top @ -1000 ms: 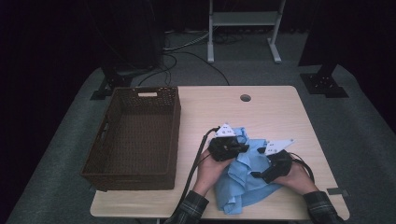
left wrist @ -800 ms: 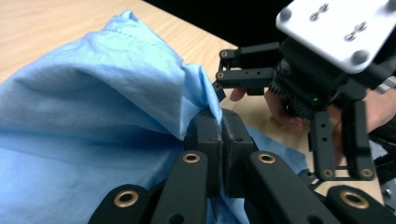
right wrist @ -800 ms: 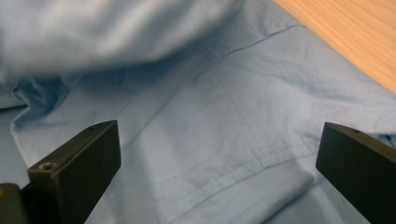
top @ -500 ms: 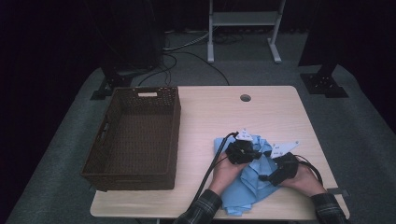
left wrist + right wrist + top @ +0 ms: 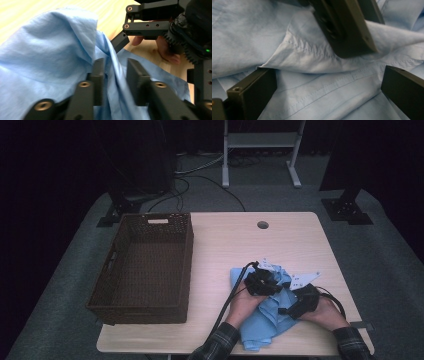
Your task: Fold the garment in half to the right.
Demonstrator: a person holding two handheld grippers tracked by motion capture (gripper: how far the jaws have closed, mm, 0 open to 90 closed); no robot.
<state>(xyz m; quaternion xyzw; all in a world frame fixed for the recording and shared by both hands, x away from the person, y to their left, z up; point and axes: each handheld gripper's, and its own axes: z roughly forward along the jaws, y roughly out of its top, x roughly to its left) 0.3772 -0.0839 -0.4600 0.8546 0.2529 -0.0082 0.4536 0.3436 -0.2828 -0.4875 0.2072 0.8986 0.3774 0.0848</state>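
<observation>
One blue cloth (image 5: 265, 325), one basket (image 5: 145, 265), two hand-held grippers.

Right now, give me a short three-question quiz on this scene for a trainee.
1. What colour is the cloth?
2. True or false: the cloth lies in the basket.
3. The right gripper has its jaws: A) shut on the cloth, B) open over the cloth, C) open over the basket.
Key: 1 light blue; 2 false; 3 B.
</observation>
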